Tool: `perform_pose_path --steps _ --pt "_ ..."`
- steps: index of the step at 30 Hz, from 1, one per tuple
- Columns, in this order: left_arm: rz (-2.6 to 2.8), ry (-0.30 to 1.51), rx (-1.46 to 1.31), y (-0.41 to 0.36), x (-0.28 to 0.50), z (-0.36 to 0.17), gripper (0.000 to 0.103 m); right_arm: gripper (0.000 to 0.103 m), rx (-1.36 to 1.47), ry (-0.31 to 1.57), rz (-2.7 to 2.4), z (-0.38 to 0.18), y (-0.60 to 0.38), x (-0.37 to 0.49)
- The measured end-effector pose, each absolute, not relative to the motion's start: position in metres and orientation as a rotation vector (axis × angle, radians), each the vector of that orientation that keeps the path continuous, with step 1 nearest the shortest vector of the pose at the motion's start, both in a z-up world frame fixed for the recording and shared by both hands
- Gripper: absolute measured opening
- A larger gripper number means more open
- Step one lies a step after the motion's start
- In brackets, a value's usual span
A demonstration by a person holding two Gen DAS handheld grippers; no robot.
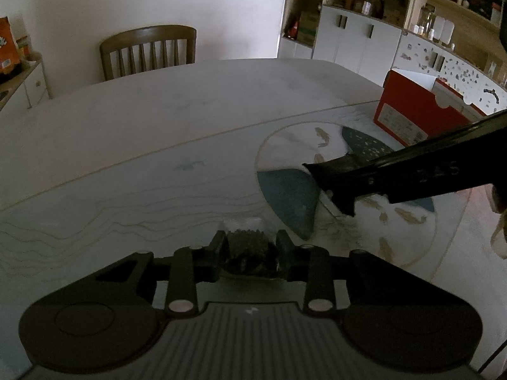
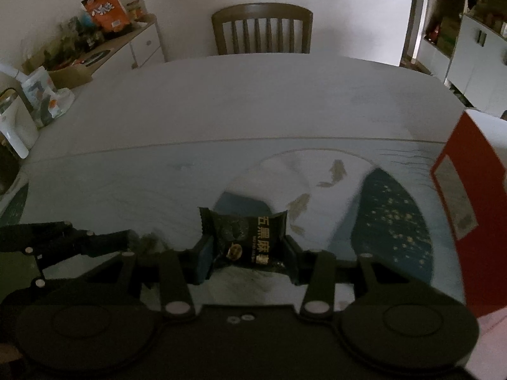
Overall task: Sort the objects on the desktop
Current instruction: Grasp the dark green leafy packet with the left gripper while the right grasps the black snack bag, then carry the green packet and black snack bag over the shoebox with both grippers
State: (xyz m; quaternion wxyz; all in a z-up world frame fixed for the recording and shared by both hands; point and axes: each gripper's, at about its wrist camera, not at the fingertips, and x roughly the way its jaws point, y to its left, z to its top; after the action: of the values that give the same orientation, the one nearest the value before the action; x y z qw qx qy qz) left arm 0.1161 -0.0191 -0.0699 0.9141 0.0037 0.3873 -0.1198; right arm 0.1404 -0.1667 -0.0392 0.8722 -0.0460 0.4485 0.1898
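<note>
My left gripper [image 1: 252,247] is shut on a small clear packet with dark contents [image 1: 245,247], held just above the patterned mat [image 1: 158,196]. My right gripper [image 2: 250,253] is shut on a black snack packet with gold characters [image 2: 250,237], also held over the mat. The right gripper shows in the left wrist view as a dark arm [image 1: 396,174] coming in from the right. The left gripper shows in the right wrist view at the lower left [image 2: 104,240]. A red box [image 1: 408,110] stands on the table's right side; it also shows in the right wrist view [image 2: 462,196].
A pale table [image 1: 190,95] extends beyond the mat. A wooden chair [image 2: 263,28] stands at the far edge. A side cabinet with snack bags [image 2: 104,6] is at the left. Shelves and cupboards [image 1: 364,31] are at the back right.
</note>
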Motion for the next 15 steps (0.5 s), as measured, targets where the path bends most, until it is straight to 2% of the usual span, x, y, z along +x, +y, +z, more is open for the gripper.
perform_pose_path --steps 15 --pt "-0.296 0.787 0.01 -0.061 0.107 -0.045 0.031 0.045 -0.074 0.936 0.378 -0.029 -0.221 0.107"
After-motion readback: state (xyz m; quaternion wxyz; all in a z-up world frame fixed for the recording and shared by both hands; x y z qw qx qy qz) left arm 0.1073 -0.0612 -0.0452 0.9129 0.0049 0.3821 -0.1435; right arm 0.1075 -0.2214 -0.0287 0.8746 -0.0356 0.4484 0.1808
